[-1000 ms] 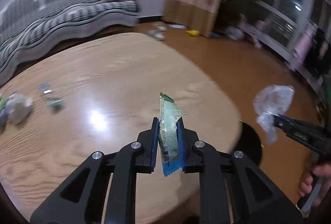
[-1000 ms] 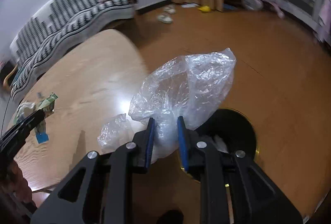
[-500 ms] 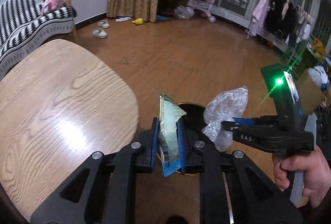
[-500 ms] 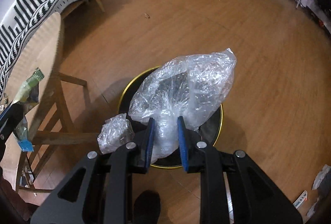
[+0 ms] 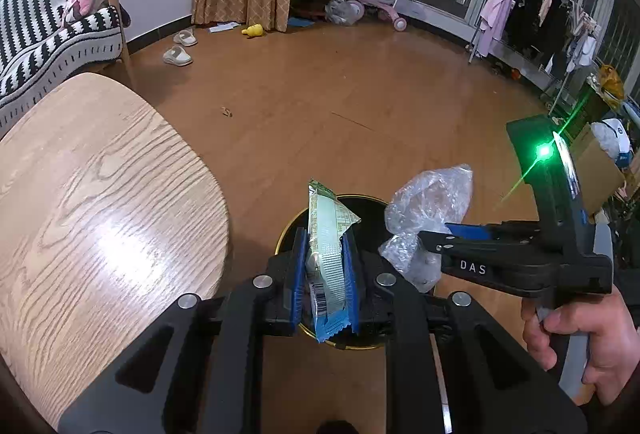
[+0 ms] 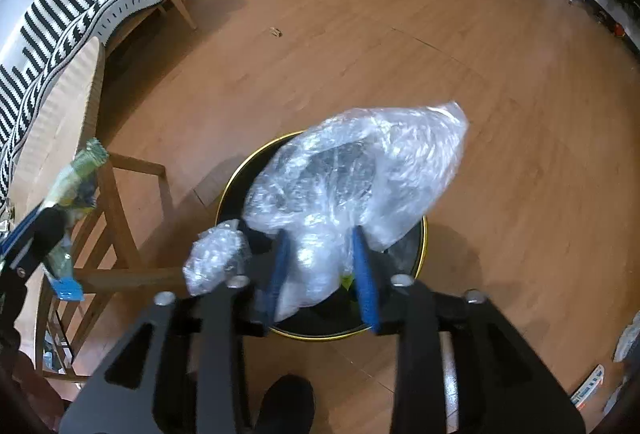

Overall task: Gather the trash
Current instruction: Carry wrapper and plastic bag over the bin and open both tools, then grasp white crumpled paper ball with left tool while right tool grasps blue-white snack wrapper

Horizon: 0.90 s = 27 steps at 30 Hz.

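Left wrist view: wrapper (image 5: 329, 262) upright at lower centre, pinched between nearly closed jaws of left gripper (image 5: 326, 274), above bin (image 5: 286, 234).
Right wrist view: bag (image 6: 352, 185) at centre over bin (image 6: 420, 246), between opening jaws of right gripper (image 6: 320, 274); pads spread off it.

The snack wrapper (image 5: 329, 258) is pale green with a blue end; the trash bin (image 6: 416, 250) is black with a gold rim; the sofa cover (image 5: 40, 45) has black-and-white stripes.

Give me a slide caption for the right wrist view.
Right claw opening, clear plastic bag between its pads, above the black bin.
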Available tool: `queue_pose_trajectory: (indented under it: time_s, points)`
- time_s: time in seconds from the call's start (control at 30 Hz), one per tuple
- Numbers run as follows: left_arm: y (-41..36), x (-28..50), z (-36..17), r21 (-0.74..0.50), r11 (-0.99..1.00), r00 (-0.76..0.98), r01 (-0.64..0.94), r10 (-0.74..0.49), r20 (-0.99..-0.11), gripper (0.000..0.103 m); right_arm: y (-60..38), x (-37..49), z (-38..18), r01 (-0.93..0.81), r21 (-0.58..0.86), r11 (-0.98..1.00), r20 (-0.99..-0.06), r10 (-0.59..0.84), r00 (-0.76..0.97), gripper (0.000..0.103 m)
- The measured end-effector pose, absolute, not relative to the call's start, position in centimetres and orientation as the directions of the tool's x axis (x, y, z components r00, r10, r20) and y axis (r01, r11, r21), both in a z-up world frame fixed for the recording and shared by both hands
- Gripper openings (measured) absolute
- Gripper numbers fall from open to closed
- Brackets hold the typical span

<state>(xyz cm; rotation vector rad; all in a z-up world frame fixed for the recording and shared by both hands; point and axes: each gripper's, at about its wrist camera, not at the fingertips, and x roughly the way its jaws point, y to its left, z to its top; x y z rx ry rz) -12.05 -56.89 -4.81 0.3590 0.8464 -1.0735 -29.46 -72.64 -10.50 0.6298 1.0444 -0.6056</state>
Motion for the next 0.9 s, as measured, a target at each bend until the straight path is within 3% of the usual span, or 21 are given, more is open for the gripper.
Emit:
queue_pose_trajectory:
  time_s: [0.03, 0.07, 0.57, 0.67, 0.8, 0.9]
  points:
    - [-57.0, -12.3, -4.9, -0.133, 0.460, 0.210, 0.878, -0.621, -0.755, 0.016, -72.7, -29.6, -10.4, 0.716, 0.184, 0.674, -0.911, -0.156, 0.381, 0.051]
    - [-57.1, -12.3, -5.0, -0.135, 0.460, 0.209, 0.878, -0.620, -0.756, 0.016, -72.8, -29.6, -10.5, 0.715, 0.186, 0.674, -0.910, -0.157, 0.384, 0.052]
    - [-60.1, -13.9, -6.7, -0.181, 0.382, 0.114, 0.906, -0.633, -0.766, 0.016, -73.5, -30.9, -9.5, 0.746, 0.196, 0.636, -0.894, -0.196, 0.403, 0.059]
    - [-60.9, -14.4, -7.4, -0.185, 0.363, 0.094, 0.913, -0.628, -0.773, 0.020, -73.9, -31.5, -9.3, 0.764, 0.204, 0.613, -0.890, -0.209, 0.406, 0.060]
    - [-61.1, -14.5, -7.7, -0.199, 0.362, 0.083, 0.911, -0.634, -0.769, 0.063, -74.5, -32.5, -9.1, 0.778, 0.221, 0.589, -0.885, -0.213, 0.413, 0.060]
    - [-61.0, -14.4, -7.4, -0.201, 0.355, 0.082, 0.913, -0.643, -0.762, 0.065, -74.7, -32.7, -9.0, 0.783, 0.221, 0.582, -0.884, -0.219, 0.412, 0.060]
